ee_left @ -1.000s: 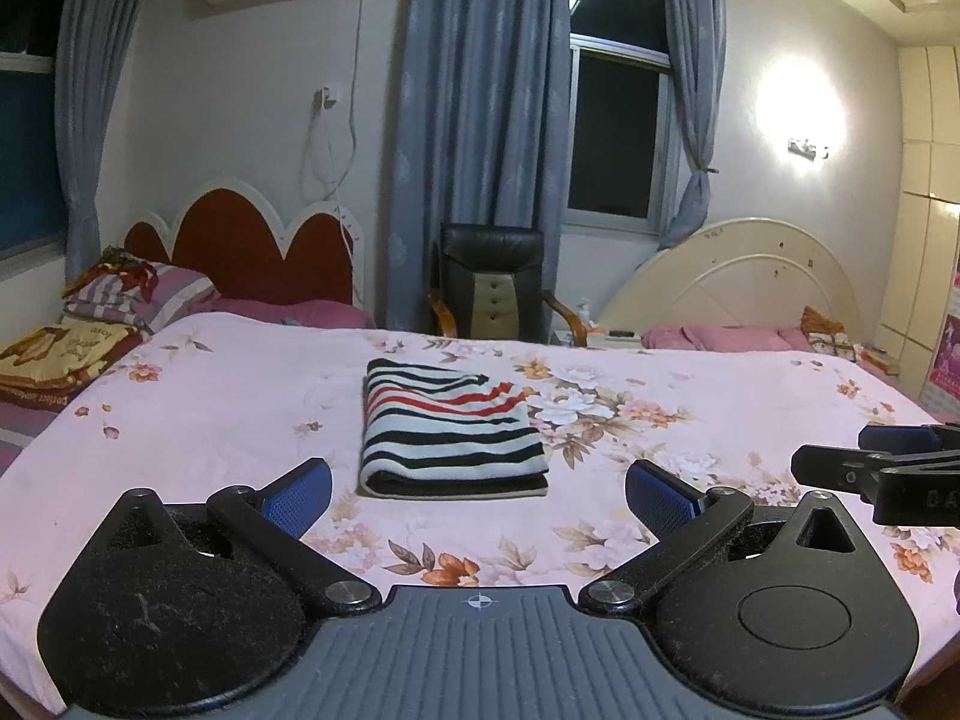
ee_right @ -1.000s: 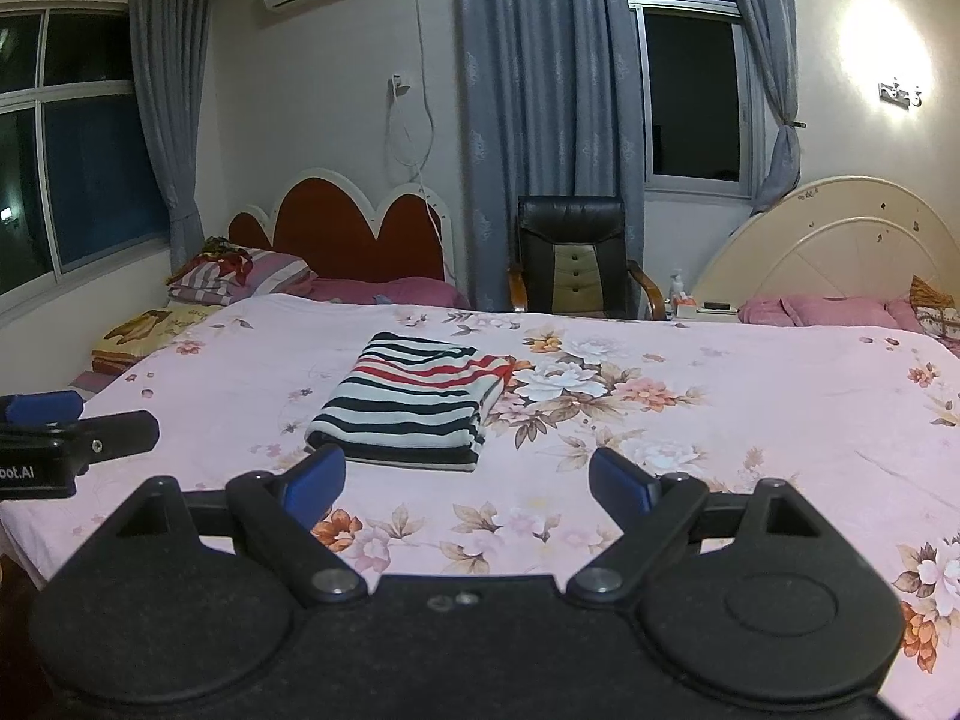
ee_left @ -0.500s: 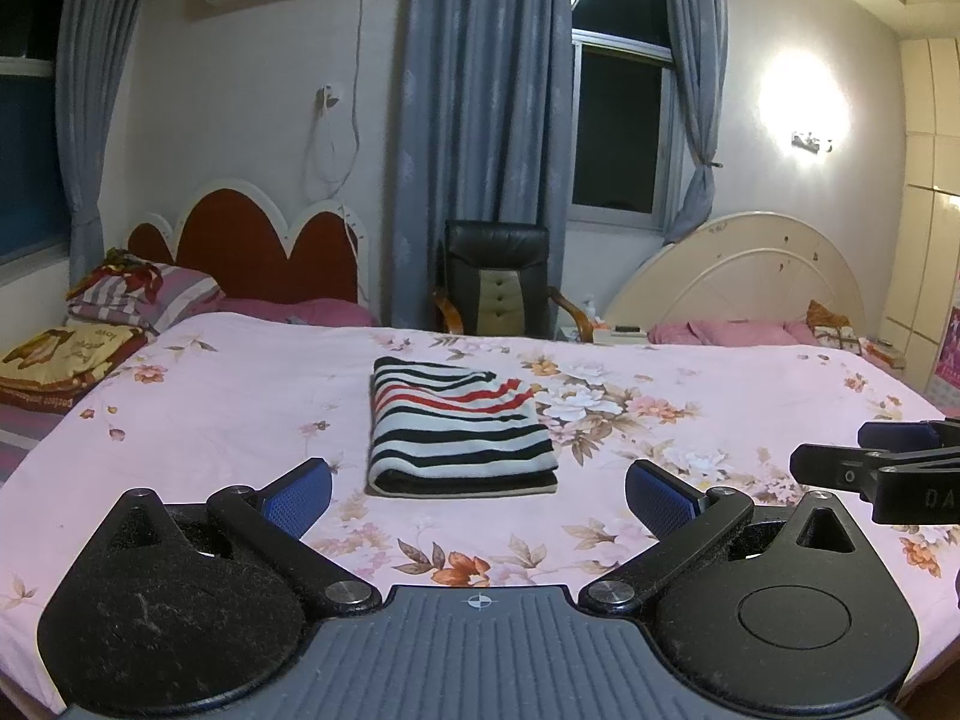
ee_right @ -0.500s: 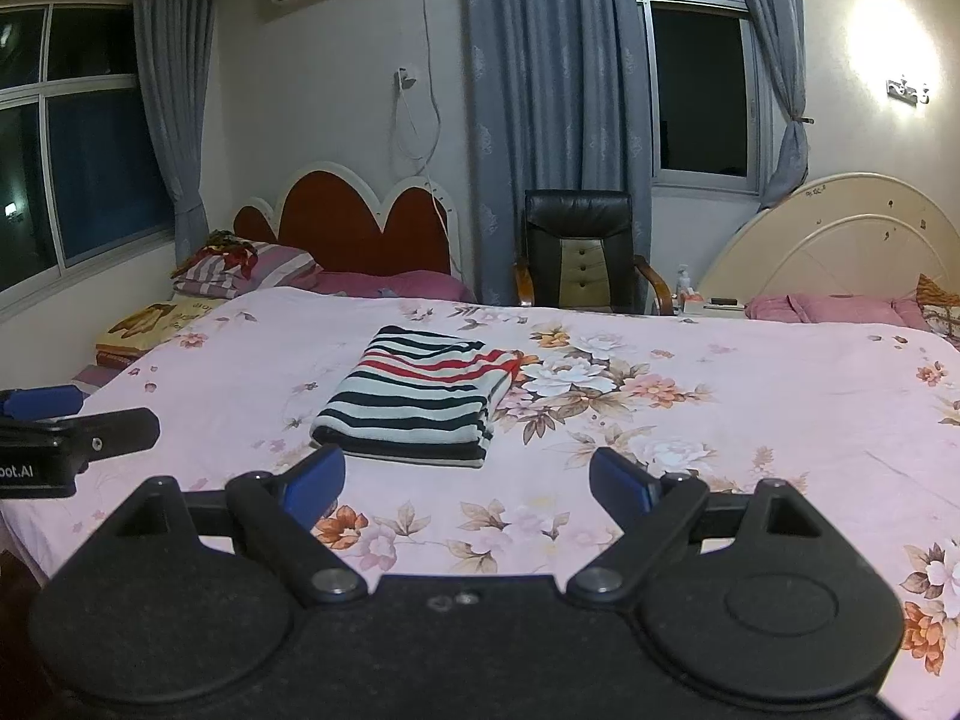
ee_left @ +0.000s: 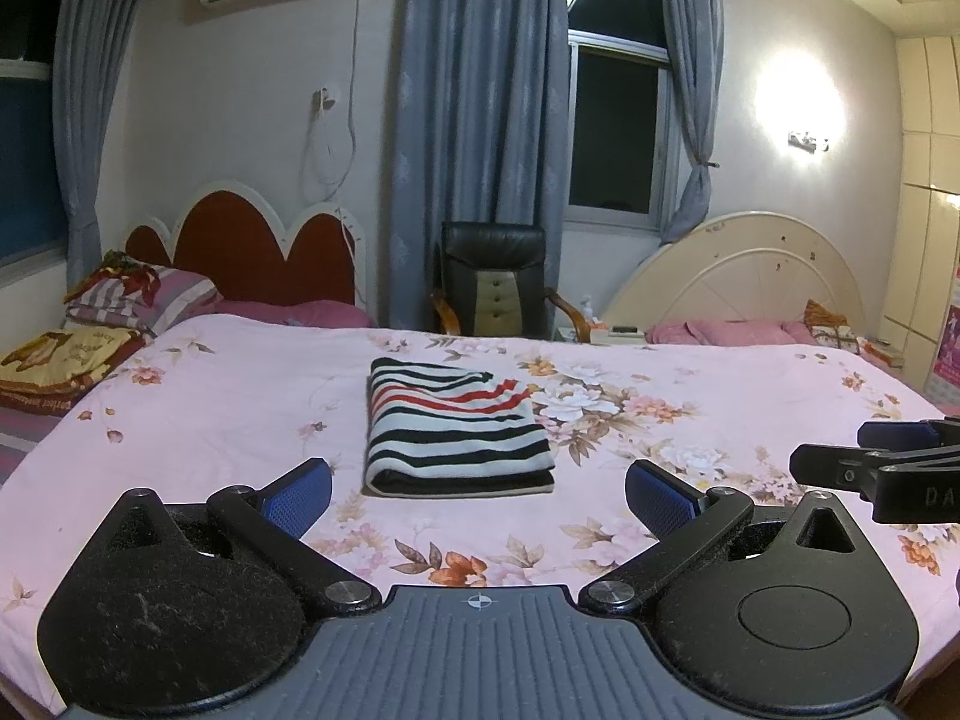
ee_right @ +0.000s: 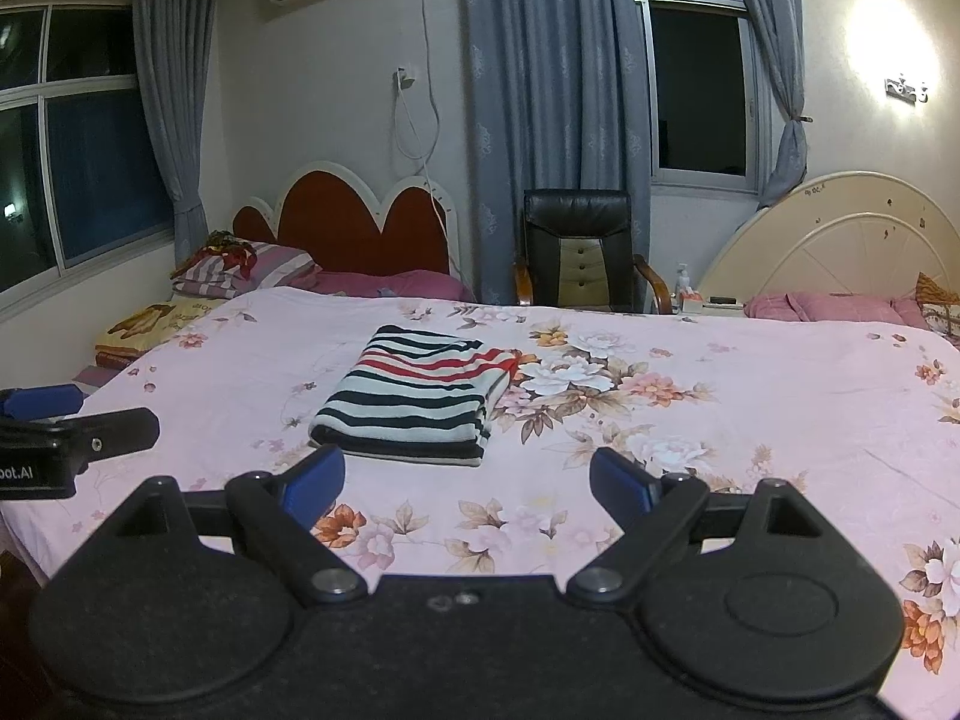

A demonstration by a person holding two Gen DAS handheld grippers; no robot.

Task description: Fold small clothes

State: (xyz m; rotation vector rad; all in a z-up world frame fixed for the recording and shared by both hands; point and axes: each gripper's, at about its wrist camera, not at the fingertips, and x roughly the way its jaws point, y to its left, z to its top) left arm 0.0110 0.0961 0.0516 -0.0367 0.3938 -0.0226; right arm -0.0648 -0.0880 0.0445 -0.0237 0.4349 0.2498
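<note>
Folded striped garment (ee_left: 456,426) on bed (ee_left: 210,396) — both claws spread, empty.

Floral bed (ee_left: 240,414), black armchair (ee_left: 493,285), grey curtains (ee_left: 480,120), wall lamp (ee_left: 807,141)

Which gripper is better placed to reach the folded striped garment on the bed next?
Left, slightly. The striped garment lies almost straight ahead of the open left gripper, while it sits left of centre for the open right gripper.

left gripper (ee_left: 478,489): black arms, blue ribbed pads, silver pivot screws (grey grooved base)
right gripper (ee_right: 466,480): matching black, blue pads
</note>
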